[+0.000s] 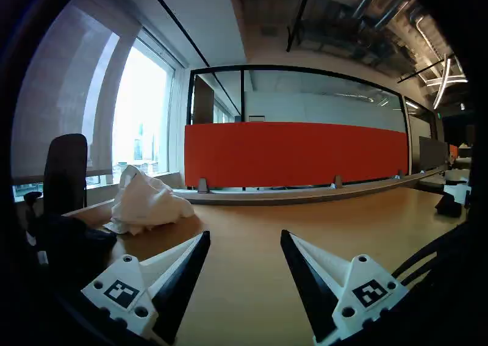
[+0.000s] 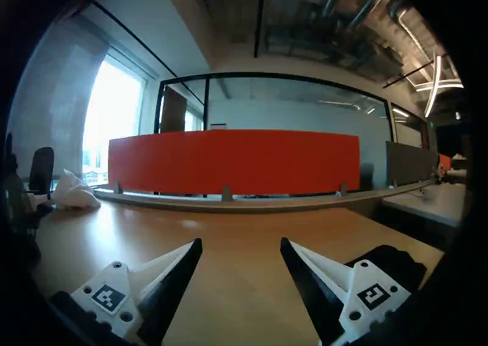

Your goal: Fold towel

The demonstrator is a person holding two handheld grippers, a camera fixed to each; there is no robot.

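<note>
A crumpled white towel lies in a heap at the far left of the wooden desk, ahead and left of my left gripper. That gripper is open, low over the desk, with nothing between its fingers. In the right gripper view the same towel looks small and far off to the left. My right gripper also stands open over bare desk, well away from the towel.
An orange divider panel runs along the desk's far edge. A black office chair stands left of the towel by the window. A dark object sits at the desk's right end, and another dark thing lies at the left front.
</note>
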